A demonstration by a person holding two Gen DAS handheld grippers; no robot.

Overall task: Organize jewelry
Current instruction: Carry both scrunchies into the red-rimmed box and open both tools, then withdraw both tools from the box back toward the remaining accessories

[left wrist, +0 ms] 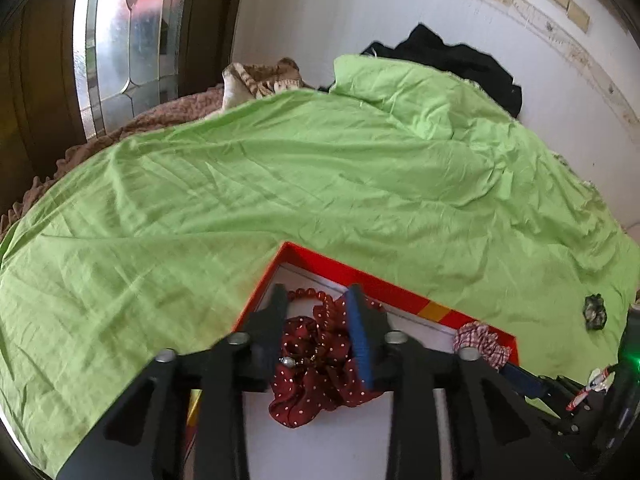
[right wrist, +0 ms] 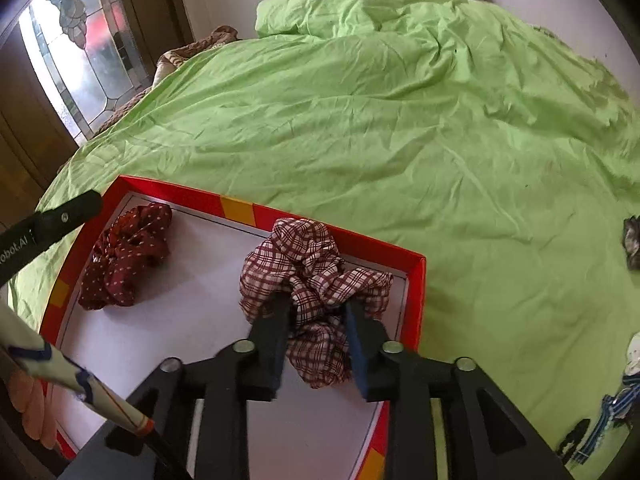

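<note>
Green bedsheet (right wrist: 360, 128) carries one red box (right wrist: 416, 280), and inside it, from left to right, lie one dotted maroon scrunchie (right wrist: 124, 256) with a red bead string (left wrist: 320, 298) and one plaid scrunchie (right wrist: 308, 276). Left gripper (left wrist: 316, 320) stands spread over the maroon one; right gripper (right wrist: 316, 316) straddles the plaid one, pinch uncertain. Placing appears underway; next likely calls for fetching the one dark scrunchie (left wrist: 595, 311) on the sheet.

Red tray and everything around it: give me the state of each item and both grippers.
Red tray: open, on green sheet.
Dotted scrunchie: inside tray.
Bead string: inside tray.
Plaid scrunchie: inside tray.
Left gripper: open.
Right gripper: open.
Dark scrunchie: on sheet.
</note>
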